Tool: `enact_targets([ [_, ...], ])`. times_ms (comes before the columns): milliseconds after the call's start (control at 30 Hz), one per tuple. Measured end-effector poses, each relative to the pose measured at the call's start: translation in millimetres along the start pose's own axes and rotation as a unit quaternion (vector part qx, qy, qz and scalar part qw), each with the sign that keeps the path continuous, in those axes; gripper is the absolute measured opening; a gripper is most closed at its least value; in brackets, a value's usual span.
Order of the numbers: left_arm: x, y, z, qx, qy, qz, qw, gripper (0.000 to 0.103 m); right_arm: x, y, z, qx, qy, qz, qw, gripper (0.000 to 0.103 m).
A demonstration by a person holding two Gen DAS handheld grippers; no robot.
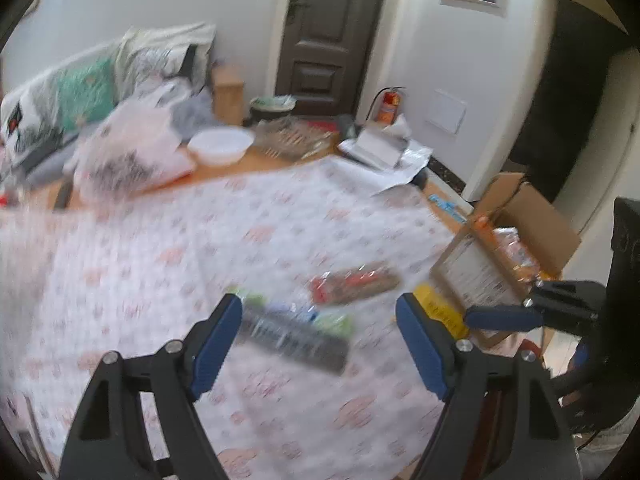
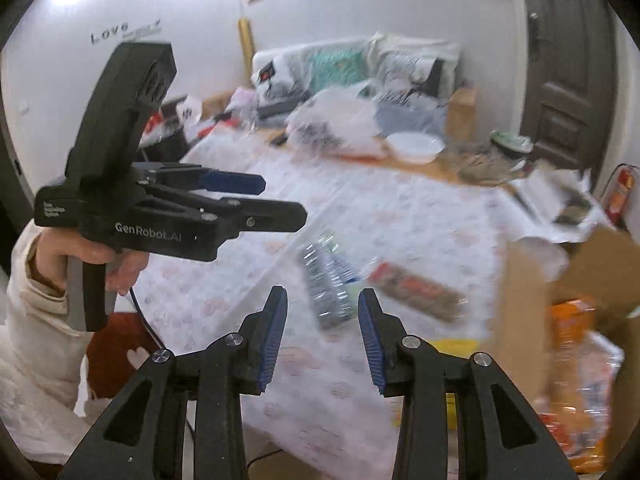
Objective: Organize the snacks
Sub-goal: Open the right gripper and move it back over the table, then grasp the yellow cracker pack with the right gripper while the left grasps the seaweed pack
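Snack packs (image 1: 296, 332) lie on tablecloth (image 1: 160, 264) between both empty, parted jaws

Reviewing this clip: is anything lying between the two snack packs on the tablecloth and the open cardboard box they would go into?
Nothing visible blocks the way. The dark snack pack and the red-brown snack pack lie on bare tablecloth; the cardboard box stands at the table's edge beside them. Only a small yellow item sits near its flap.
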State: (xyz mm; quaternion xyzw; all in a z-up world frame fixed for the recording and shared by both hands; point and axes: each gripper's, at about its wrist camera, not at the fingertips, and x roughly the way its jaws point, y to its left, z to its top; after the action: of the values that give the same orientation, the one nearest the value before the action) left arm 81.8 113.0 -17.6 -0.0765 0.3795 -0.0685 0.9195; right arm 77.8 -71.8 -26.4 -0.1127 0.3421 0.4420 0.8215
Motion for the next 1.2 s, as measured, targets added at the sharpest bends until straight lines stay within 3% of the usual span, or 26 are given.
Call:
enact_targets([
  [100,18.8,22.6,-19.9,-0.035,0.021,-0.011,0.9991,0.077,37.4,12.8,-5.1,0.003,0.032,0.002,0.999,0.032],
  [233,52.3,34.0,-37.7,-0.064,0.053,-0.028,0.9962,0.077,70.7,1.8,-20.5,0.039,0.060,-0.015,0.997,0.032],
  [367,81.0,31.2,-48.1,-0.075,0.082,-0.042,0.9930,0.077,80.1,-16.9,-42.3,0.065,0.058,-0.090,0.992,0.032],
  [533,98.2,19.6,-56.3,-0.066,0.091,-0.071,0.9910,0.077,77.1,-38.2,-69.3,0.093,0.044,-0.193,0.976,0.034],
  [733,106.9,10.8,-56.9,-0.064,0.099,-0.086,0.9894,0.077,65.9,-40.1,-86.4,0.086,0.027,-0.273,0.958,0.041],
  [833,107.0,6.3,-57.8,-0.056,0.101,-0.091,0.9891,0.077,61.8,-44.5,-92.5,0.104,0.021,-0.299,0.948,0.051],
  [1000,104.0,1.9,-59.7,-0.044,0.102,-0.095,0.9893,0.077,65.1,-47.8,-93.5,0.117,0.006,-0.302,0.946,0.056],
  [1200,100.4,4.2,-59.4,-0.045,0.097,-0.093,0.9899,0.077,65.8,-45.1,-88.8,0.129,-0.003,-0.259,0.957,0.056],
])
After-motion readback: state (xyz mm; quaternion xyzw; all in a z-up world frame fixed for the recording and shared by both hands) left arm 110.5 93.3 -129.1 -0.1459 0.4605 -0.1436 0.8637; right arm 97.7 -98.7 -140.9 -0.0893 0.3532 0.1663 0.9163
